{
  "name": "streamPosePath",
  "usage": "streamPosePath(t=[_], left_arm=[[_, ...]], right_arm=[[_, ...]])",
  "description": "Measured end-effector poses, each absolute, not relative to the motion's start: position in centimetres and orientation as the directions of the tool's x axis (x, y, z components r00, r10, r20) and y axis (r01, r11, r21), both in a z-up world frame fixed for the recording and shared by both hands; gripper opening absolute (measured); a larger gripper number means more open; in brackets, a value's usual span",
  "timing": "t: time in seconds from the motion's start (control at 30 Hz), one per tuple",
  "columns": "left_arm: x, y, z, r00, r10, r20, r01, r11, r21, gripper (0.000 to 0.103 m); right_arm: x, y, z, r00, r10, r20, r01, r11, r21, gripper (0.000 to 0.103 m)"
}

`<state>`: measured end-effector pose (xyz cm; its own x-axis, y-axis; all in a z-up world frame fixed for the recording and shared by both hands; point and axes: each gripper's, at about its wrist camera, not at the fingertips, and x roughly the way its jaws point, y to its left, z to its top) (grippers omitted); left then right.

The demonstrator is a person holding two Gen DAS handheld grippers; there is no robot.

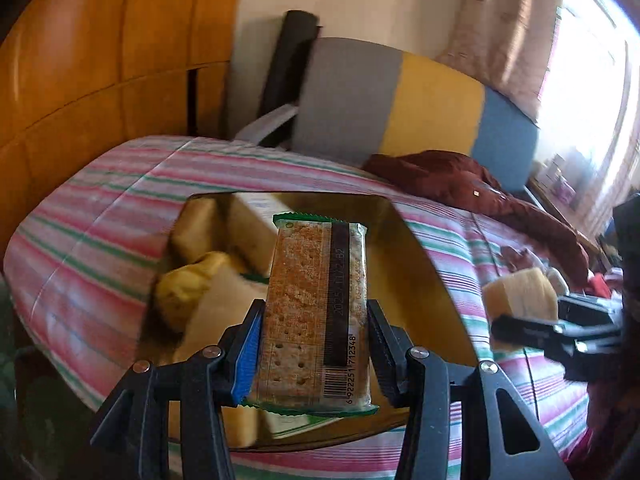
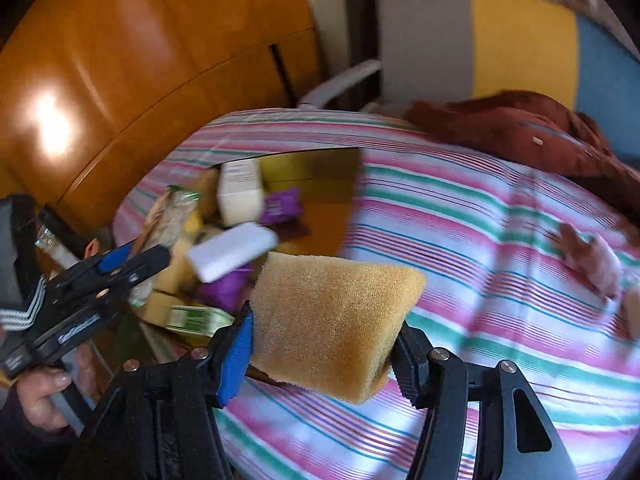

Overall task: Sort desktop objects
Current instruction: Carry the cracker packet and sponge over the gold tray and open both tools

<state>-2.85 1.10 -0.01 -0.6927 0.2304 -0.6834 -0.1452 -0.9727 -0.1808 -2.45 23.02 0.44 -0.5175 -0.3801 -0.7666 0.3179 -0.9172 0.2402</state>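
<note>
1. Your left tongs (image 1: 316,334) clamp a cracker packet (image 1: 318,312) upright, low centre, over the gold box (image 1: 420,264), likely to drop it in.
2. Your right tongs (image 2: 324,350) squeeze a yellow sponge (image 2: 332,320) above the striped desk (image 2: 460,240), right of the box.

glossy plastic cracker wrapper (image 1: 318,316), porous rough yellow sponge (image 2: 332,320), striped woven cloth (image 2: 480,240), shiny gold box (image 1: 412,240), glossy wooden cabinet (image 2: 120,60)

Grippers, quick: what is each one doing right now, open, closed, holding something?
Left gripper: closed on the cracker packet, above the gold box.
Right gripper: closed on the yellow sponge, above the striped cloth.
</note>
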Motion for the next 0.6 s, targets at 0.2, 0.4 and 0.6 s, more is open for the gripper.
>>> streamPosePath(t=[0.2, 0.4, 0.6], left_arm=[[-3.3, -1.4, -0.8, -0.689, 0.248, -0.681, -0.102, -0.963, -0.248, 0.049], [-3.7, -1.1, -1.6, -0.673, 0.287, -0.682, -0.130, -0.953, -0.273, 0.049], [-4.8, 0.7, -2.3, -0.651, 0.327, -0.685, -0.168, -0.942, -0.290, 0.049]], right_arm=[[-3.0, 18.8, -0.3, -0.480, -0.432, -0.764, 0.364, -0.890, 0.274, 0.061], [-3.9, 16.8, -2.0, -0.458, -0.402, -0.793, 0.360, -0.899, 0.248, 0.065], [-4.2, 17.0, -2.5, -0.464, -0.369, -0.805, 0.339, -0.914, 0.223, 0.079]])
